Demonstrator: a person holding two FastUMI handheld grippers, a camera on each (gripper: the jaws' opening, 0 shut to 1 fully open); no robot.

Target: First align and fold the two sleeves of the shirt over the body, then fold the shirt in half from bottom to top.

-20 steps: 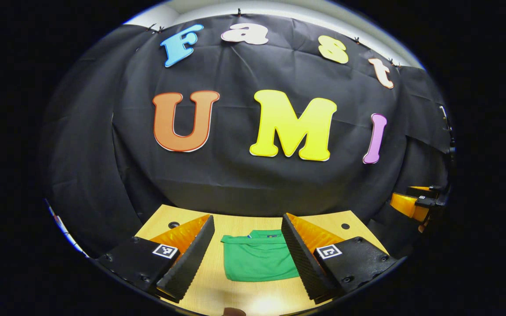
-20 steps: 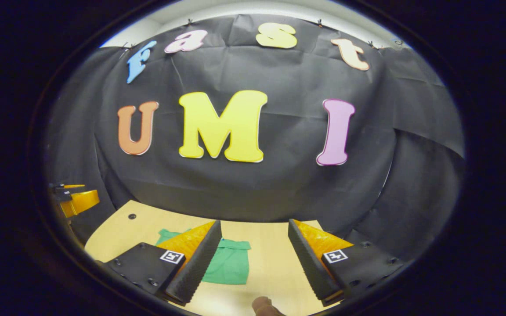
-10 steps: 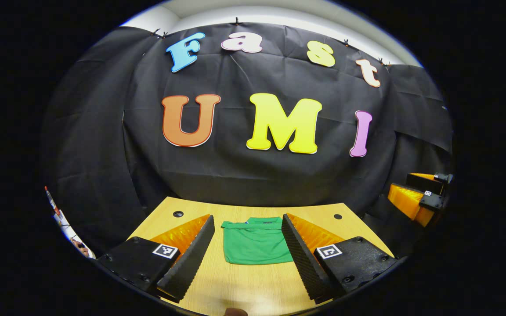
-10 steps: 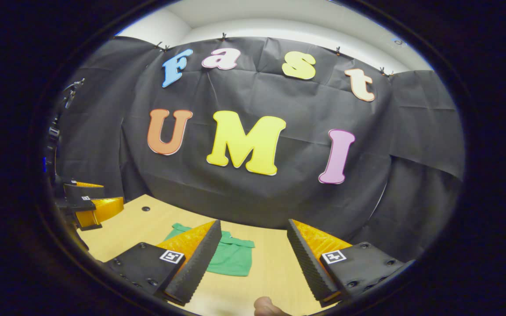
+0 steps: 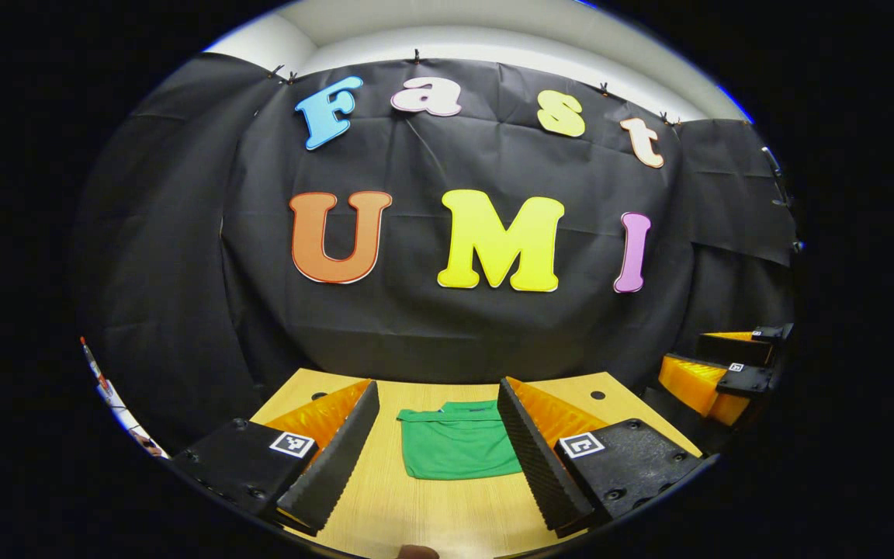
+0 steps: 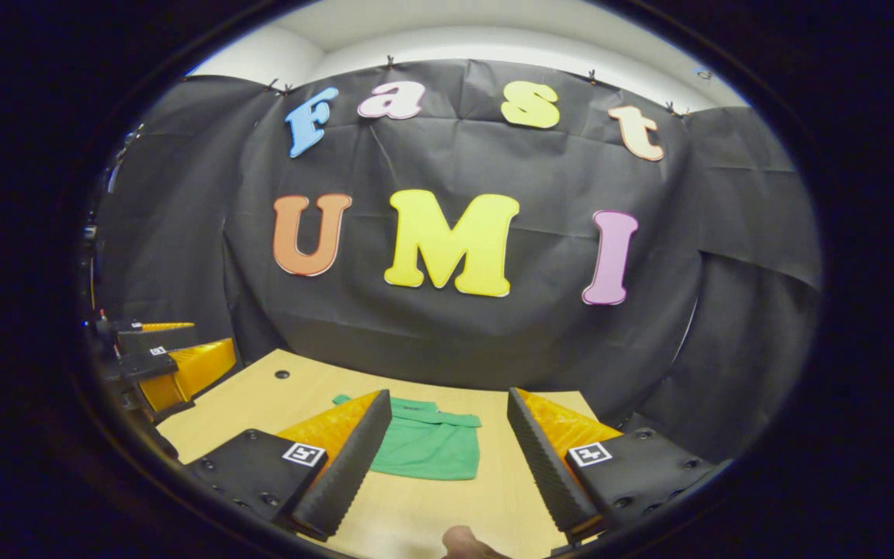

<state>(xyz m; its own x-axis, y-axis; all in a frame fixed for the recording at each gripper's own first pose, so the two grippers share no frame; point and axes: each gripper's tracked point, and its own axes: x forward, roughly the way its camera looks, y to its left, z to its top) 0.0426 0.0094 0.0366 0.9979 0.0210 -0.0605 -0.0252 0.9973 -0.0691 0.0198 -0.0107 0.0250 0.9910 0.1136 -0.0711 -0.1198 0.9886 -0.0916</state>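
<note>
A green shirt (image 5: 456, 442) lies folded into a compact rectangle on the wooden table (image 5: 424, 512), collar edge toward the far wall. My left gripper (image 5: 431, 458) hovers open well short of it, with nothing between its fingers. In the right gripper view the same folded shirt (image 6: 427, 446) lies ahead and slightly left, partly behind the left finger. My right gripper (image 6: 441, 458) is open too and holds nothing. Each gripper appears at the edge of the other's view: the right gripper (image 5: 726, 373) at far right, the left gripper (image 6: 164, 365) at far left.
The table has small round holes near its far corners (image 5: 597, 395) (image 6: 282, 374). The black cloth wall stands right behind the table's far edge. A fingertip (image 6: 462, 539) of the holding hand pokes in at the bottom edge.
Both grippers have drawn back from the shirt and shifted; in the right gripper view the shirt moved toward the centre. The folded shirt itself has not moved on the table.
</note>
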